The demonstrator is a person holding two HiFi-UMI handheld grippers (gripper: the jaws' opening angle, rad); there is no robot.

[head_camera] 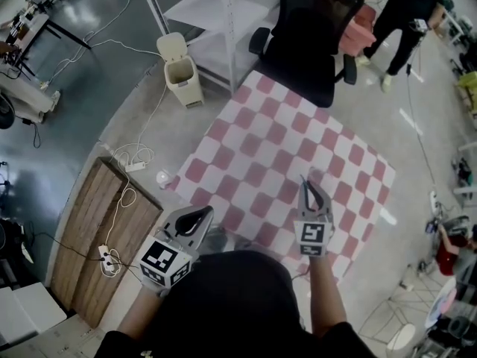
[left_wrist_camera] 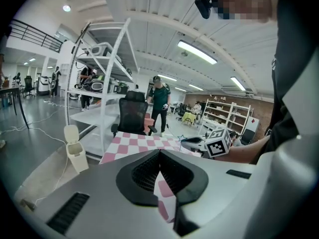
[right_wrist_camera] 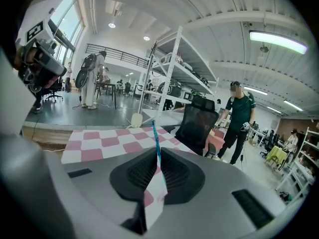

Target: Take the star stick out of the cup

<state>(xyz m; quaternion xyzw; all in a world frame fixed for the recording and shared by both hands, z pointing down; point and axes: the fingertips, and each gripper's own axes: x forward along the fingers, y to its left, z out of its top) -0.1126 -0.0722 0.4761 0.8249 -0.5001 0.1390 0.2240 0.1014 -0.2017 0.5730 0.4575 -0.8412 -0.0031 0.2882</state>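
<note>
My right gripper (head_camera: 307,187) is held over the pink and white checked table (head_camera: 268,140), shut on a thin blue stick (right_wrist_camera: 155,138) that rises from between its jaws. In the left gripper view a small star (left_wrist_camera: 182,137) shows at the tip of that right gripper (left_wrist_camera: 192,141). My left gripper (head_camera: 203,213) is level with it at the table's near edge, its jaws together with nothing between them (left_wrist_camera: 159,153). A blurred greyish shape (head_camera: 218,239) lies just right of the left gripper; I cannot tell whether it is the cup.
A black office chair (head_camera: 309,36) stands at the table's far edge, with a white shelf rack (head_camera: 216,13) and a small cream bin (head_camera: 181,69) to its left. A wooden board (head_camera: 104,237) with cables lies on the floor at left. A person (head_camera: 406,13) stands far right.
</note>
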